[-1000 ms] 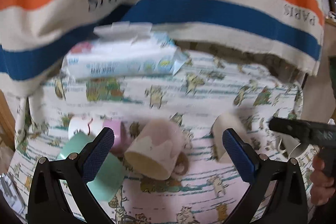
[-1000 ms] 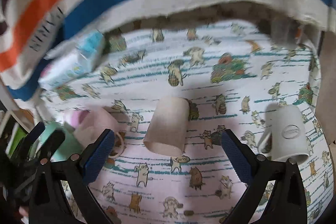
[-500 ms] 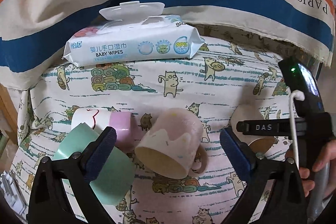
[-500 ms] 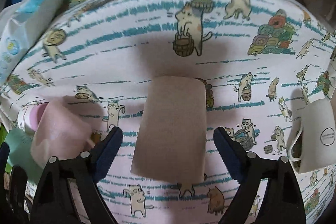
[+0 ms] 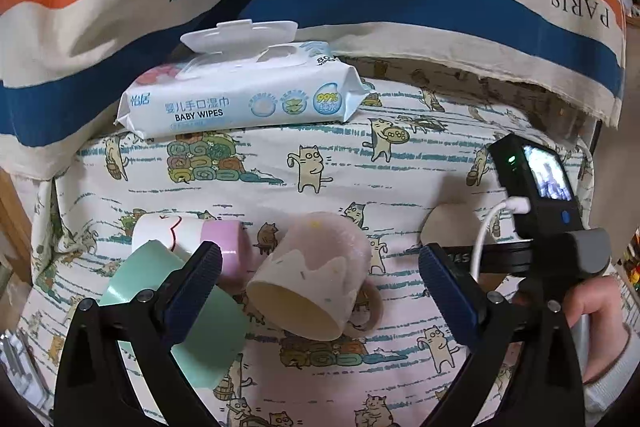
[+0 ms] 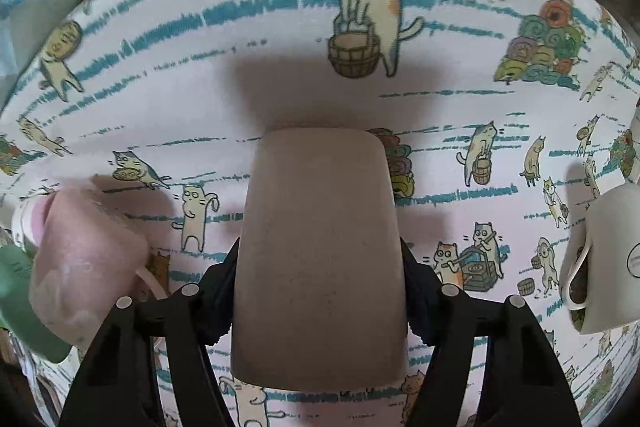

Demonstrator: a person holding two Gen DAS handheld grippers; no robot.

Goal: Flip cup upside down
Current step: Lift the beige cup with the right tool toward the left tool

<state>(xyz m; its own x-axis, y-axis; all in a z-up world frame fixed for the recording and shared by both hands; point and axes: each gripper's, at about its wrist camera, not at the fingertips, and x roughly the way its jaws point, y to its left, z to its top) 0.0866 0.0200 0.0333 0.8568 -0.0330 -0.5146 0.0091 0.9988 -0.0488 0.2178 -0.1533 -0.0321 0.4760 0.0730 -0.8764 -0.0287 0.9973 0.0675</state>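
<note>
1. My right tongs (image 6: 320,291) have closed in since half a second ago: both pads now press the sides of the brown cup (image 6: 320,259), which earlier lay loose between them.
2. That cup lies on its side on the cat-print cloth (image 6: 240,87), base pointing away, sandwiched between my fingers.
3. My left tongs (image 5: 320,287) hang open above the pink mug (image 5: 316,275), gripping nothing.

Both my feeds are evenly lit and soft, no glare. On the right wrist view the brown cup (image 6: 320,259) throws a dull shadow toward 12 o'clock on the cat-print cloth (image 6: 260,67). Fisheye bending and dark vignetting crowd every edge; the nearest objects blur.
</note>
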